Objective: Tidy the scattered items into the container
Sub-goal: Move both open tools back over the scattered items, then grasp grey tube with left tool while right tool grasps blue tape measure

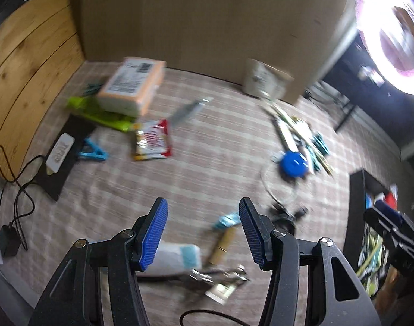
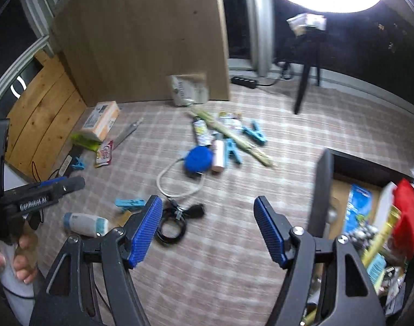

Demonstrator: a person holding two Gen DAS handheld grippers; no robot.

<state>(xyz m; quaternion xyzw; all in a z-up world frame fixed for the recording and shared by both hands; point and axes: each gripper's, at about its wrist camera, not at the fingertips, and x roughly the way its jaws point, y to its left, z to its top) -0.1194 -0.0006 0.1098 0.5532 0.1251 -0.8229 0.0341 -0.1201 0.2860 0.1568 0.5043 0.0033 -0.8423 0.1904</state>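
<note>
Four blue clothes pegs (image 2: 256,133) lie on the desk (image 2: 234,258) in the right wrist view: two near the far edge beside one long pale stick (image 2: 235,137), one by the left edge and one toward the near edge. A fifth may sit behind the one orange box (image 2: 102,119), though blur leaves that unsure. There is one each of blue round disc (image 2: 198,159), white bottle (image 2: 84,224), white cord loop (image 2: 177,190), coiled black cable (image 2: 174,225), red-and-white sachet (image 2: 105,153), green packet (image 2: 84,140) and, at the right edge, black container (image 2: 322,190).

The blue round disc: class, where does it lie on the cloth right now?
In the right wrist view the blue round disc lies mid-cloth, left of the black container, with a white cord loop on its near side and a pale tube beside it.
</note>
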